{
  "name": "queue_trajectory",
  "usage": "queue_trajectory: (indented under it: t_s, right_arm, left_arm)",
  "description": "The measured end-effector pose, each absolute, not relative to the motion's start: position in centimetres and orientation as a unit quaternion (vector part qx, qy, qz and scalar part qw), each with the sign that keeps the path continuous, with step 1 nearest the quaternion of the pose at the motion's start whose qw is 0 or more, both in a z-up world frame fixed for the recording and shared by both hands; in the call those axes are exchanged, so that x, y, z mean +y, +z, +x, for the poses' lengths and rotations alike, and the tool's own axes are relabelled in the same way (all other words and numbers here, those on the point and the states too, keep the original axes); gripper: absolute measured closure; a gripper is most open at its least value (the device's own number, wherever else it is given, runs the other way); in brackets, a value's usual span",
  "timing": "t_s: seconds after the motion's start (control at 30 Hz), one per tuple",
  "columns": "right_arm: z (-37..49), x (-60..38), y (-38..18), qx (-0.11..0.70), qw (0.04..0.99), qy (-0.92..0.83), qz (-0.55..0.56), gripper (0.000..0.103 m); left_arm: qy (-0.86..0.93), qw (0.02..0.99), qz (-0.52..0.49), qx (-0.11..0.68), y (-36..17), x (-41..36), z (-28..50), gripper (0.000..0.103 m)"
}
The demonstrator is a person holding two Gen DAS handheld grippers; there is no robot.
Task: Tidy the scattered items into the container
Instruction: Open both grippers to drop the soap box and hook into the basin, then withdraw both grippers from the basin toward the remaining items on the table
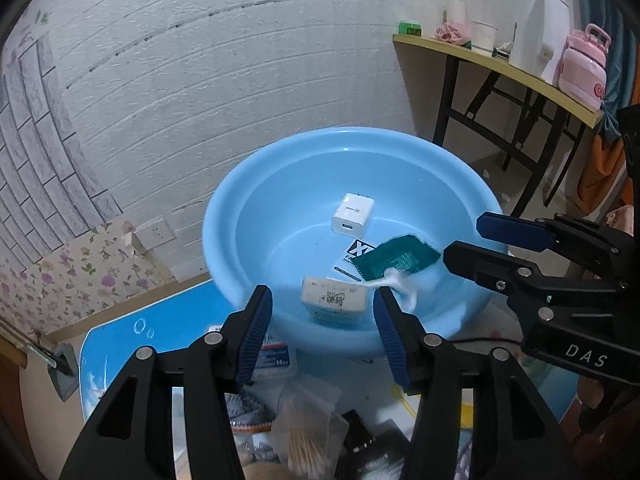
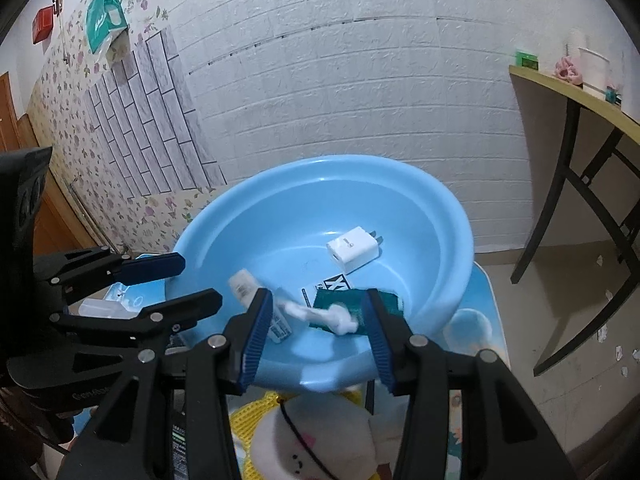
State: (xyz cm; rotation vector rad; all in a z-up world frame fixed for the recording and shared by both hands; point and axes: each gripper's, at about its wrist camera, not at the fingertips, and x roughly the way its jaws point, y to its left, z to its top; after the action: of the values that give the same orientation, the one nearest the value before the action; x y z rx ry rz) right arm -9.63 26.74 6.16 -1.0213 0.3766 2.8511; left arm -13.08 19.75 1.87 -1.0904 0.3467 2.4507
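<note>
A light blue basin [image 1: 224, 216] [image 2: 452, 216] stands on a blue-topped table. In it lie a white USB charger [image 1: 353, 213] [image 2: 354, 254], a green packet [image 1: 396, 258] [image 2: 336, 304], a white box with print [image 1: 334, 300] [image 2: 256, 304] and a blurred white object [image 1: 402, 280] [image 2: 324, 314] that looks to be falling. My left gripper [image 1: 323, 336] is open and empty at the basin's near rim. My right gripper [image 2: 316, 332] is open and empty over the near rim; it also shows in the left wrist view [image 1: 464, 240].
Near the left gripper lie a bag of cotton swabs [image 1: 308, 440], a plastic box [image 1: 276, 358] and dark packets [image 1: 372, 444]. A plush toy on yellow mesh [image 2: 304, 440] lies under the right gripper. A shelf table [image 1: 500, 68] with a pink bottle stands at the right.
</note>
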Motion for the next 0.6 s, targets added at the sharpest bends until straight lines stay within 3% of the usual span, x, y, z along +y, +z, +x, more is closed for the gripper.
queue_trajectory:
  t_s: [0.1,0.27,0.47,0.6]
  right_arm:
    - [-8.8,26.2,6.7,0.121,0.046,0.935,-0.329,0.057]
    - [-7.3,25.0,7.6,0.112,0.046,0.939,-0.322,0.057]
    - [-5.5,23.1,8.6,0.104,0.045,0.943,-0.312,0.057]
    - [-4.6,21.7,9.0,0.096,0.045,0.945,-0.309,0.057]
  left_arm:
    - [0.888,0.213,-0.388,0.120,2.4,18.9,-12.0,0.043]
    - [0.899,0.209,-0.371,0.102,3.7,17.0,-10.0,0.021]
    - [0.909,0.191,-0.359,0.096,4.3,14.5,-7.6,0.008]
    - [0.913,0.175,-0.356,0.091,4.1,12.5,-6.0,0.007]
